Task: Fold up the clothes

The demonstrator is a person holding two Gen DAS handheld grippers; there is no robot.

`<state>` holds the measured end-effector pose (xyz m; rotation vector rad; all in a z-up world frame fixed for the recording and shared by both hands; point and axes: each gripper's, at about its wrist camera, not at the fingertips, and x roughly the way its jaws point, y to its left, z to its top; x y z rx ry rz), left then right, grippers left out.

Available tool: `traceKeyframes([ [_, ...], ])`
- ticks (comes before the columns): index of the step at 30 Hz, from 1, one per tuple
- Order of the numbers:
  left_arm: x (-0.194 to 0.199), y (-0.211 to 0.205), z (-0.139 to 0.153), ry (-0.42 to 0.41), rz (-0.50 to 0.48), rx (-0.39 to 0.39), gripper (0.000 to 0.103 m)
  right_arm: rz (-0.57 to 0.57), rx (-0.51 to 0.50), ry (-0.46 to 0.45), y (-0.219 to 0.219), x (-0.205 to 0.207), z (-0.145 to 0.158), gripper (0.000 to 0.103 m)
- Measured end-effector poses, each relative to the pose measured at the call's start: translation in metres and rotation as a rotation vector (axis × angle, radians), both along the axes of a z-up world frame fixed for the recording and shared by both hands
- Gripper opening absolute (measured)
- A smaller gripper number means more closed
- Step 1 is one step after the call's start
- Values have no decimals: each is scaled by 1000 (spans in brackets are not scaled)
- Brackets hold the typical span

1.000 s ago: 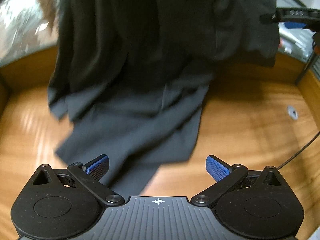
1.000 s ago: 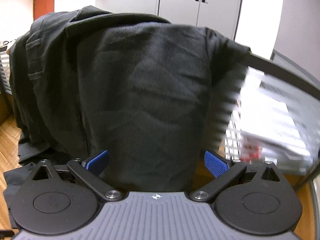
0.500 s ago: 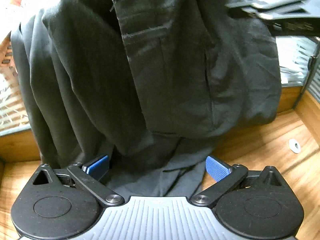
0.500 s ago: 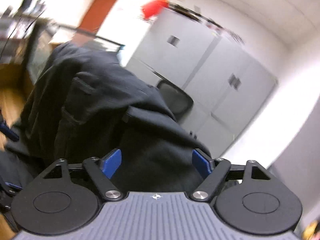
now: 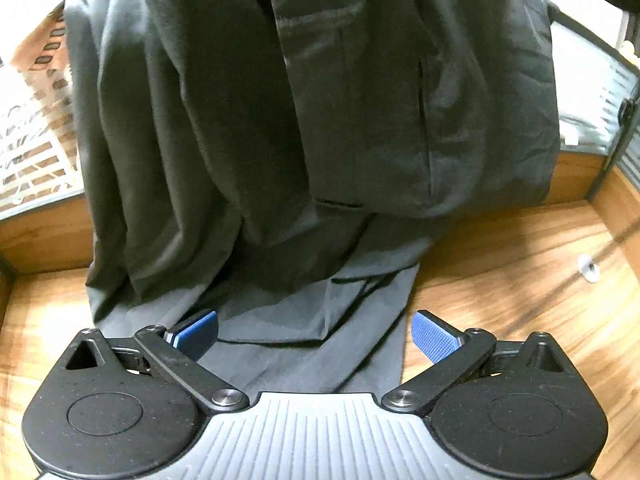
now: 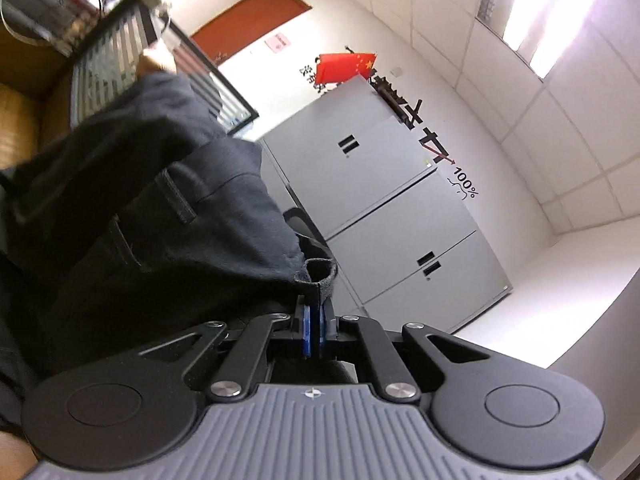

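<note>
A pair of dark grey trousers (image 5: 360, 120) hangs in the air in the left wrist view, its lower end trailing on the wooden table (image 5: 500, 280). My left gripper (image 5: 314, 332) stands open just above the trailing cloth, with nothing pressed between its blue pads. In the right wrist view my right gripper (image 6: 314, 328) is shut on the waistband edge of the trousers (image 6: 160, 220), and a belt loop (image 6: 320, 276) sticks up just past its tips. The view is rolled to one side, and the cloth hangs away to the left of the right gripper.
The table has raised wooden edges with a glass partition (image 5: 592, 80) behind. A white basket (image 5: 36, 120) shows at the far left. A small white ring (image 5: 588, 272) lies on the table at right. Grey cabinets (image 6: 380, 200) and a dark office chair (image 6: 304, 224) stand beyond.
My right gripper has closed on the trousers' waistband, rolled and lifted it. The cloth now hangs higher before my left gripper, which has stayed open and crept closer.
</note>
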<state>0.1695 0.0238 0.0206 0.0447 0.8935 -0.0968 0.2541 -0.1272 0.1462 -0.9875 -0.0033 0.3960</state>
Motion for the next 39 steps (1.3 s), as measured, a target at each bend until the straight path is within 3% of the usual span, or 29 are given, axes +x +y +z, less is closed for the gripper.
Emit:
traceKeyframes([
  [12, -29, 4, 10, -7, 45, -40, 103, 173, -152, 29, -47, -140, 2, 3],
  [18, -56, 9, 5, 22, 74, -34, 103, 214, -143, 223, -53, -201, -12, 4],
  [23, -78, 10, 4, 46, 95, -38, 103, 237, -146, 397, -57, -241, -40, 4],
  [29, -102, 9, 1, 65, 98, -36, 103, 259, -45, 780, -62, -290, -85, 4],
  [32, -112, 8, 1, 73, 89, -29, 103, 181, 54, 909, -67, -296, -103, 6],
  [34, -118, 6, 0, 77, 79, -26, 103, 116, 129, 953, -73, -297, -108, 8],
  [39, -124, 1, -6, 96, 57, -17, 103, 22, 246, 927, -84, -293, -97, 33],
])
